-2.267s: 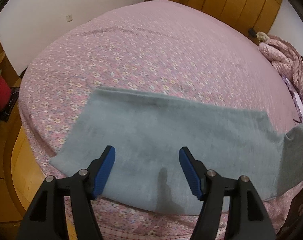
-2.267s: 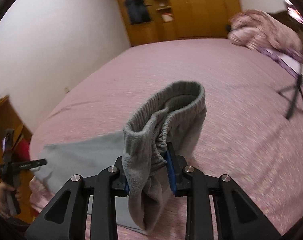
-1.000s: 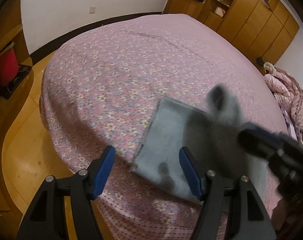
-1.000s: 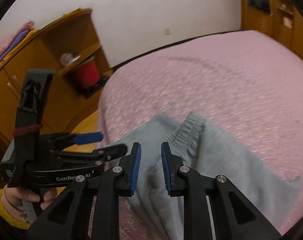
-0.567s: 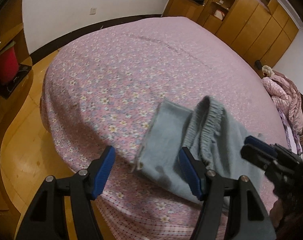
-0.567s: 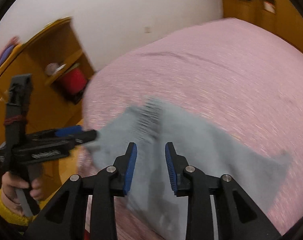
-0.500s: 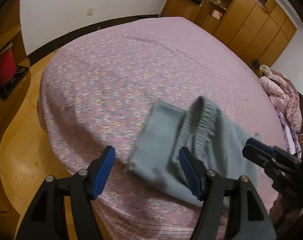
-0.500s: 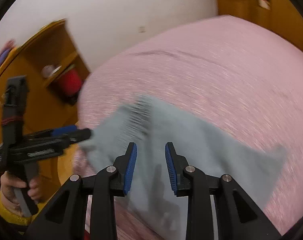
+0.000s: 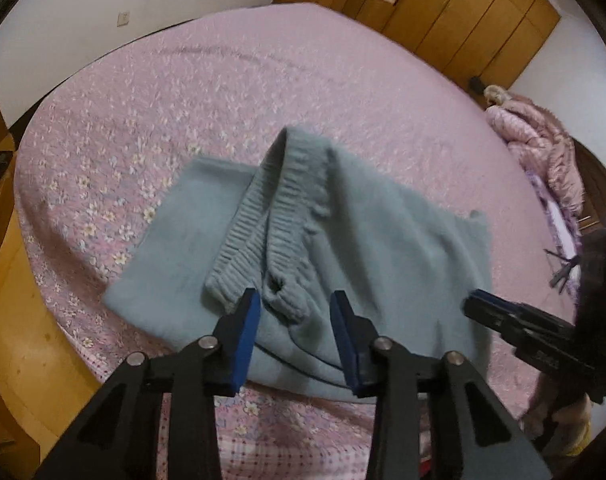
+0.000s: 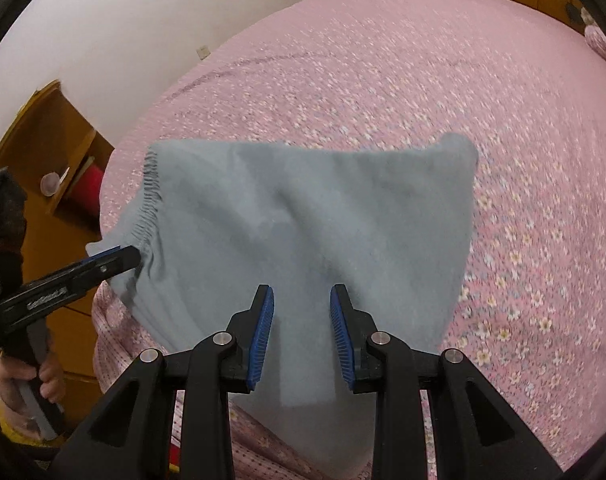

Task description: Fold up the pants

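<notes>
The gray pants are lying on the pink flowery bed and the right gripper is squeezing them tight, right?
Not quite. The gray pants do lie on the pink flowery bed, but the right gripper is open, holding nothing, as the right wrist view shows.

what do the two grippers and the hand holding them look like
Both tools are black plastic, with two angular fingers tipped by blue ribbed pads and silver pivot screws. The left tool carries small white lettering along its side, too blurred to read, and dark red banding around its rear body. The hand on its grey grip is bare, with a yellow cuff.
</notes>
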Available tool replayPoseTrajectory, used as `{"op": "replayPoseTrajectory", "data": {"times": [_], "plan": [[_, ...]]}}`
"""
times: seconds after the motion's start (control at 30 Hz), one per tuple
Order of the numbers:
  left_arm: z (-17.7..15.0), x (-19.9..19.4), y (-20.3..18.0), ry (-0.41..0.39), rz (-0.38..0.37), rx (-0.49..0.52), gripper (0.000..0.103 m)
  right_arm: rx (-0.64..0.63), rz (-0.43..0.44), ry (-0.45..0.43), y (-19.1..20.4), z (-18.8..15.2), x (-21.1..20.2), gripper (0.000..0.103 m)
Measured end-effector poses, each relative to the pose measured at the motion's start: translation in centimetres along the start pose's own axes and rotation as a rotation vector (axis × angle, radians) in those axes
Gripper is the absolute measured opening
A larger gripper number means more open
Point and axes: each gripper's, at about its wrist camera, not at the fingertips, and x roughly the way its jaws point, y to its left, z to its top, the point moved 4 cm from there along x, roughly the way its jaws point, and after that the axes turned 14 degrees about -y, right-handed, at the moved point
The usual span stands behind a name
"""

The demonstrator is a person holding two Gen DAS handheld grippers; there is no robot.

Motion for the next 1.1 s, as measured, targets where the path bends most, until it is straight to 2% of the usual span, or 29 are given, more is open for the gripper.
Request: {"op": "replayPoseTrajectory", "data": {"times": [0.17,0.2,0.23,0.27,0.37,0.43,0.5,0.6,0.7,0.87,0.93,1.0,1.1], "plan": [[0.0,1.2,0.1,0.006,0.018,-0.022,0.038,0.019,0.003,0.015,-0.6,-0.9,0.5,0.031],[0.1,1.3,0.0,0.0,0.02,-0.01,0.034,0.025,0.005,0.018,-0.7,-1.0,0.6,0.031],[0.1,1.4,-0.2,-0.007,0.028,0.0,0.017,0.03,0.008,0.02,-0.7,-1.1,0.7,0.031],[0.1,1.4,-0.1,-0.013,0.045,0.008,0.017,0.034,0.01,0.018,-0.8,-1.2,0.7,0.031],[1.1,-0.4,0.2,-0.067,0.007,-0.026,0.012,0.038,0.009,0.01,-1.2,-1.3,0.2,0.031],[1.8,-1.2,0.7,-0.086,0.025,-0.021,0.012,0.046,0.018,0.014,-1.4,-1.4,0.3,0.031],[1.8,-1.1,1.6,-0.069,0.047,-0.024,0.012,0.045,0.017,0.016,-1.5,-1.6,0.3,0.031],[0.5,0.6,2.8,0.009,0.061,-0.056,0.014,0.042,0.015,0.018,-1.5,-1.5,0.3,0.031],[0.5,0.5,2.7,0.01,0.055,-0.046,0.018,0.043,0.015,0.019,-1.3,-1.5,0.6,0.031],[2.8,-0.4,2.0,-0.042,0.06,0.011,0.033,0.024,-0.001,0.014,-0.9,-1.4,0.4,0.031],[3.5,0.0,1.9,-0.045,0.051,0.025,0.044,0.02,-0.007,0.013,-0.8,-1.4,0.3,0.031],[3.5,1.1,1.7,-0.041,0.027,0.061,0.047,0.022,-0.009,0.014,-0.7,-1.4,0.4,0.031],[3.6,3.3,1.5,-0.01,0.039,0.105,0.047,0.028,-0.012,0.015,-0.8,-1.5,0.4,0.031]]}}
